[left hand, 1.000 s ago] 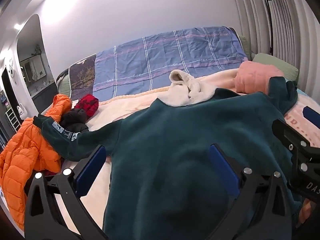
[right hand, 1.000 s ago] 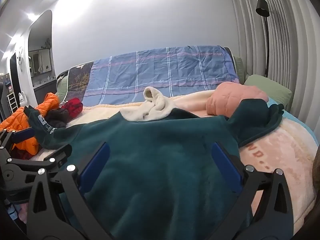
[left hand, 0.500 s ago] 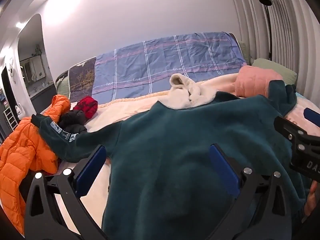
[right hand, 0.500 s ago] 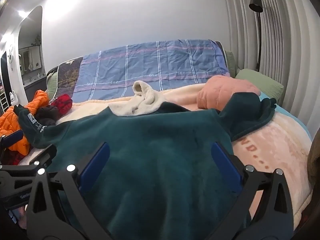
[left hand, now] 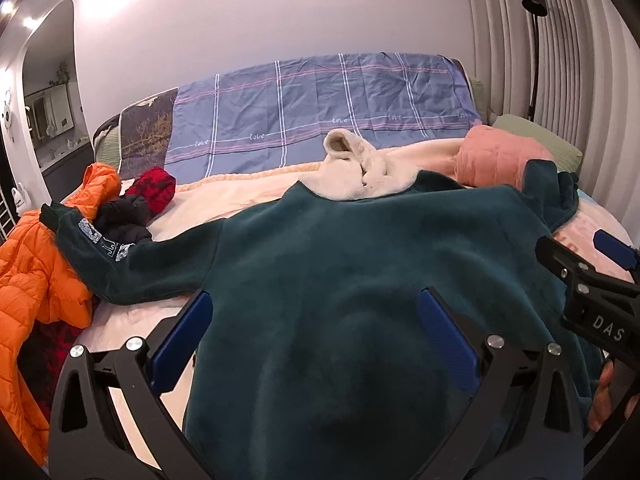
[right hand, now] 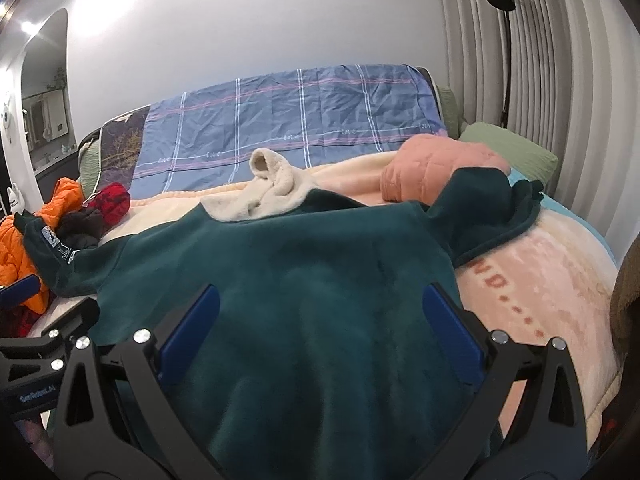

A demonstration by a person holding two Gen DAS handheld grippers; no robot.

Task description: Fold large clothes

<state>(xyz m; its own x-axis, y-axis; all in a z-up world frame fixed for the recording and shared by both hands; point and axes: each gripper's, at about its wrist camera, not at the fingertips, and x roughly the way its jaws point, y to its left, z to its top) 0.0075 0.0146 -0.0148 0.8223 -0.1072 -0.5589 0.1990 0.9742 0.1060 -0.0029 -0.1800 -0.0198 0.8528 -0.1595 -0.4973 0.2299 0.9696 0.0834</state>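
A large dark green fleece sweatshirt (left hand: 340, 264) lies spread flat on the bed, back up, with a cream hood (left hand: 360, 168) at the far end. Its left sleeve (left hand: 112, 256) reaches out to the left over an orange jacket; its right sleeve (left hand: 548, 188) is bunched at the far right. It also shows in the right wrist view (right hand: 288, 280). My left gripper (left hand: 316, 332) is open and empty above the sweatshirt's near hem. My right gripper (right hand: 320, 328) is open and empty above the same hem, to the right of the left one.
An orange puffer jacket (left hand: 36, 272) lies at the bed's left edge, with a red garment (left hand: 154, 188) and a dark one (left hand: 120, 216) beside it. A pink folded quilted item (left hand: 496, 156) and a green pillow (right hand: 508, 152) lie far right. A blue plaid sheet (left hand: 320, 108) covers the headboard.
Both grippers have drawn back slightly and tilted up, so the sweatshirt sits lower in both views. The sweatshirt has not moved. Both grippers stay open.
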